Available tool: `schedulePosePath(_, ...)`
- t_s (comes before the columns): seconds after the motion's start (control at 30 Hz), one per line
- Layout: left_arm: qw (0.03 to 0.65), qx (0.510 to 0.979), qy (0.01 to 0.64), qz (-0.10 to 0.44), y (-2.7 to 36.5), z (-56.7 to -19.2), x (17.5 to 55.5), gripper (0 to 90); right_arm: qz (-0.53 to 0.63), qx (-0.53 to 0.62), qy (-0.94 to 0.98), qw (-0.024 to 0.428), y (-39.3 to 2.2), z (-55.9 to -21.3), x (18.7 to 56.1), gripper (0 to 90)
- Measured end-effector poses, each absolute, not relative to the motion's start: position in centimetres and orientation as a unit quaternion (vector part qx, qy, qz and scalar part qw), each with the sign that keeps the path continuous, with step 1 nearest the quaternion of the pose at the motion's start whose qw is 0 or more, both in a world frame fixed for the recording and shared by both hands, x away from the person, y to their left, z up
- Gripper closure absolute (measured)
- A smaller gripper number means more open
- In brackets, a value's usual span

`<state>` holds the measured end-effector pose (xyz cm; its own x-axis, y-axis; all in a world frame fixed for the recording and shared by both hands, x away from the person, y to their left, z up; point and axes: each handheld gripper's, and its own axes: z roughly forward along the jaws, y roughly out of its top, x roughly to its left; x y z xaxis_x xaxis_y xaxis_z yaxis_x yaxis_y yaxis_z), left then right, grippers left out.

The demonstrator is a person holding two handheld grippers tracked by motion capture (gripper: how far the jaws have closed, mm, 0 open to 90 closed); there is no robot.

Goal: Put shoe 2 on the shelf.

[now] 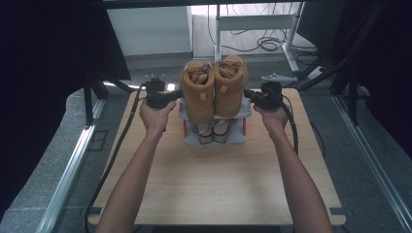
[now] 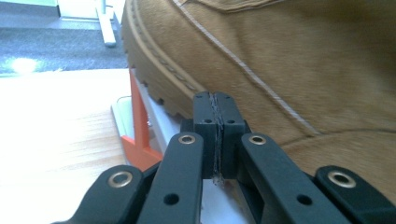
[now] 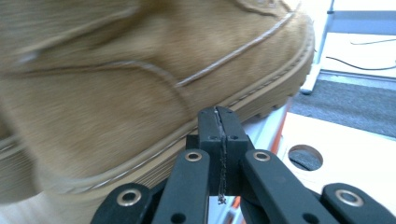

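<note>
My left gripper (image 1: 171,95) and right gripper (image 1: 251,96) both have their jaws pressed together on nothing, tips against the rack (image 1: 245,112) edges at nine and three o'clock. Between them, the tan boots (image 1: 214,87) stand on its top shelf, sandals (image 1: 214,132) below.
</note>
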<state>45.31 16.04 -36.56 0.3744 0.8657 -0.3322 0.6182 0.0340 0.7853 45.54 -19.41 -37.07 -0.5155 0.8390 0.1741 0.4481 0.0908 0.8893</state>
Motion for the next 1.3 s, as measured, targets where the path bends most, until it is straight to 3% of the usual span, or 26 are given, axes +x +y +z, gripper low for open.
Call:
schedulePosePath(0.37, 0.466, 0.681, 0.552, 0.120, 16.3, -37.2, 47.7, 89.5, 0.478, 0.481, 0.705, 0.208, -18.7, -37.3, 48.6, 89.9)
schedulePosePath(1.3, 0.474, 0.679, 0.546, 0.126, 15.4, -37.0, 48.3, 89.5, 0.493, 0.465, 0.711, 0.189, -18.7, -37.5, 49.4, 90.0)
